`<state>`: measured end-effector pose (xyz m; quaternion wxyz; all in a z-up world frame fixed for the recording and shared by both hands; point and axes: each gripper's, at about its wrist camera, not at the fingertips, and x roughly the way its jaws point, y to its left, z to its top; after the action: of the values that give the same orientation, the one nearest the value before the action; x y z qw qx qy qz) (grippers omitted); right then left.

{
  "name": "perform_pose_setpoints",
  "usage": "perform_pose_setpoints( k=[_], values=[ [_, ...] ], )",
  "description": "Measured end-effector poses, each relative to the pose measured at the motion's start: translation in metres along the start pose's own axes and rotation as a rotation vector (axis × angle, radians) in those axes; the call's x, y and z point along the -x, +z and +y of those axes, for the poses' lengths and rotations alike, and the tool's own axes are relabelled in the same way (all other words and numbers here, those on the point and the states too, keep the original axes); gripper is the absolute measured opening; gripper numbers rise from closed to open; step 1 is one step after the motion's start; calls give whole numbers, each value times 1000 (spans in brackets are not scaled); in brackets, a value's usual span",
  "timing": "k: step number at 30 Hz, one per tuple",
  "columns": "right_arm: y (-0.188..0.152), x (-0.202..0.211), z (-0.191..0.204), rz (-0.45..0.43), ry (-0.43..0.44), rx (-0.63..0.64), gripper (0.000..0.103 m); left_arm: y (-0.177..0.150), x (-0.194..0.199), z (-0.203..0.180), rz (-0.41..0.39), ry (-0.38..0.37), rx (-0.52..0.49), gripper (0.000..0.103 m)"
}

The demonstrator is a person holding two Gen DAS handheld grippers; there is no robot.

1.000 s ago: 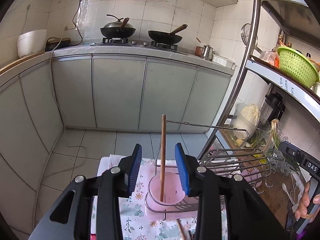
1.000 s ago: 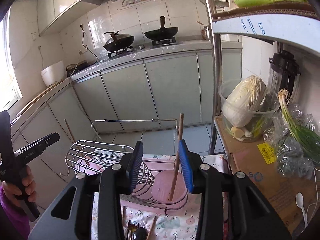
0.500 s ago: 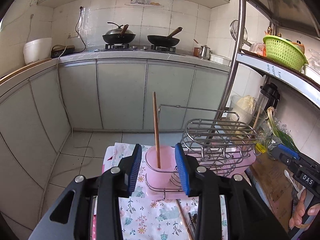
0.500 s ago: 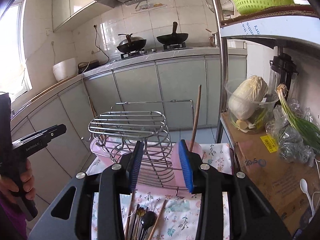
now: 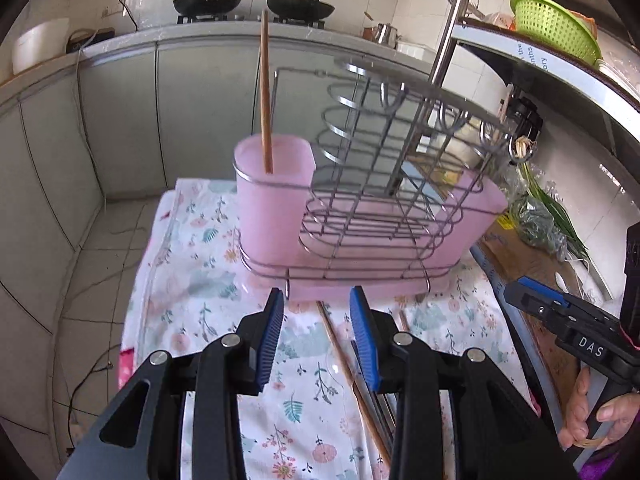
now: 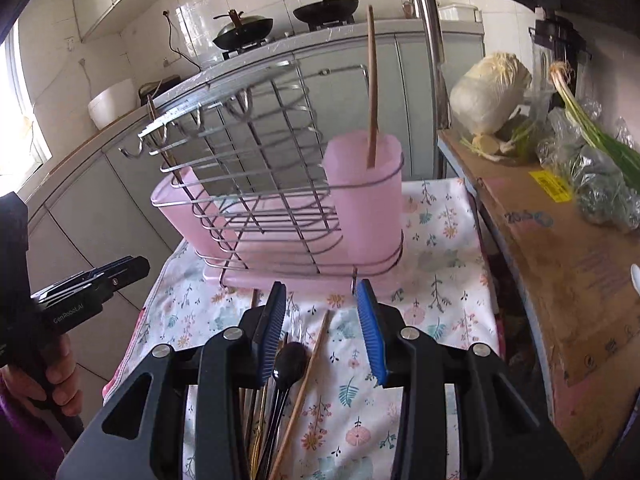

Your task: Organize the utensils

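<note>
A pink and wire utensil rack (image 5: pixel 372 216) stands on a floral cloth (image 5: pixel 200 280). Its pink cup (image 5: pixel 272 200) holds one upright wooden chopstick (image 5: pixel 265 92). The rack (image 6: pixel 256 208), cup (image 6: pixel 366 196) and chopstick (image 6: pixel 373 92) also show in the right wrist view. Loose utensils lie on the cloth in front of the rack: a wooden chopstick (image 6: pixel 300 396), a dark spoon (image 6: pixel 290 362) and metal pieces. My left gripper (image 5: pixel 318 336) is open and empty above a chopstick (image 5: pixel 344 364). My right gripper (image 6: pixel 322 328) is open and empty, low over the loose utensils.
A cardboard box (image 6: pixel 560 264) with cabbage (image 6: pixel 492 92) and green onions (image 6: pixel 592 136) stands to the right. A steel shelf post (image 5: pixel 448 32) rises behind the rack, with a green basket (image 5: pixel 556 26) above. Cabinets and woks on a stove (image 5: pixel 256 4) are behind.
Both grippers have dropped lower and closer to the table, so the rack fills more of each view. Both stay open and empty.
</note>
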<state>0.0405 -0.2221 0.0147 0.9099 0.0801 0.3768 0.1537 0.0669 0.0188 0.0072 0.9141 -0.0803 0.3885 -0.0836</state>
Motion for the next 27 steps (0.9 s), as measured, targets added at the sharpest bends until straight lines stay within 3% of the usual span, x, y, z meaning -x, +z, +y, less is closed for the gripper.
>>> perform_pose_setpoints(
  k=[7, 14, 20, 27],
  values=[
    [-23, -29, -16, 109, 38, -64, 37, -24, -52, 7, 158, -74, 76, 33],
    [-35, -42, -25, 152, 53, -98, 37, -45, -103, 11, 327, -147, 189, 33],
    [-38, -48, -28, 175, 64, -109, 37, -53, -128, 14, 385, -189, 268, 28],
    [-41, -61, -29, 210, 81, -126, 37, -55, -123, 18, 367, -209, 295, 21]
  ],
)
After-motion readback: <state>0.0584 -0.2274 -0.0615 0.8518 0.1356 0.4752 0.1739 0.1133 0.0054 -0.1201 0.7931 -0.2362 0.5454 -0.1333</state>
